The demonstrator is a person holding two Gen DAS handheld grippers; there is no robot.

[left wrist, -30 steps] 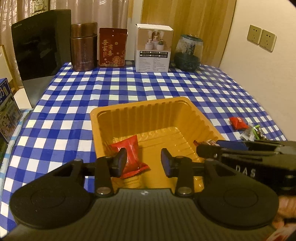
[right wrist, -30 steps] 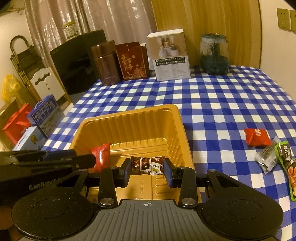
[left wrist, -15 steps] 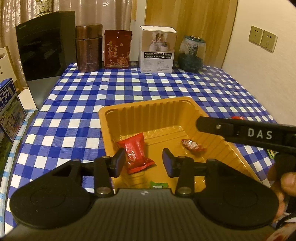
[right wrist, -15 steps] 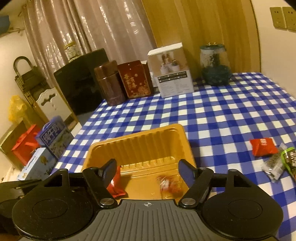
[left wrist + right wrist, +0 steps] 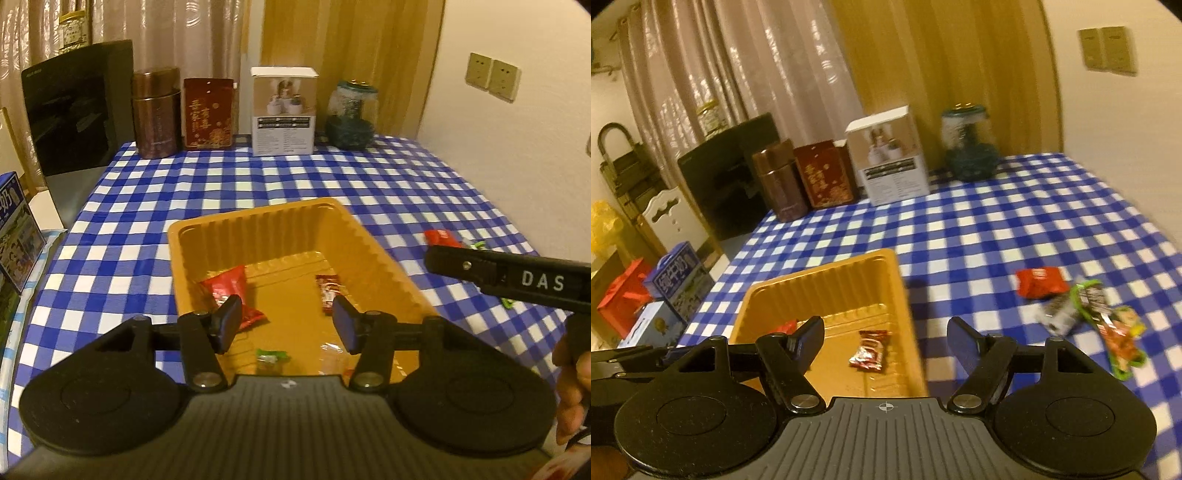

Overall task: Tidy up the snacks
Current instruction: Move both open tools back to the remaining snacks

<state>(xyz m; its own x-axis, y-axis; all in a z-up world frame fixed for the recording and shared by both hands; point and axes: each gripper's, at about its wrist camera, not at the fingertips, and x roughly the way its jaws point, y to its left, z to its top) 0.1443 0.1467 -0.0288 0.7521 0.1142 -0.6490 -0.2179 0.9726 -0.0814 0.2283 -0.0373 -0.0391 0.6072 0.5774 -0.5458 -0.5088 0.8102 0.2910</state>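
Note:
An orange plastic tray [image 5: 258,236] sits on the blue checked tablecloth; it also shows in the right wrist view [image 5: 827,284]. Inside lie a red packet [image 5: 229,286], a brown-red candy [image 5: 328,291] [image 5: 870,349] and a small green candy [image 5: 271,355]. My left gripper [image 5: 287,325] is open and empty above the tray's near end. My right gripper [image 5: 886,341] is open and empty above the tray's right wall. On the cloth to the right lie a red packet [image 5: 1039,282], a grey packet [image 5: 1056,315] and a green packet [image 5: 1108,325].
At the table's back stand a brown tin [image 5: 157,112], a red box [image 5: 208,109], a white box [image 5: 283,110] and a glass jar [image 5: 351,114]. A black appliance [image 5: 77,107] is at the back left. Boxes [image 5: 676,286] stand off the table's left edge.
My right gripper opened and dropped the brown-red candy into the tray, then rose and swung right. My left gripper opened wider and lifted a little.

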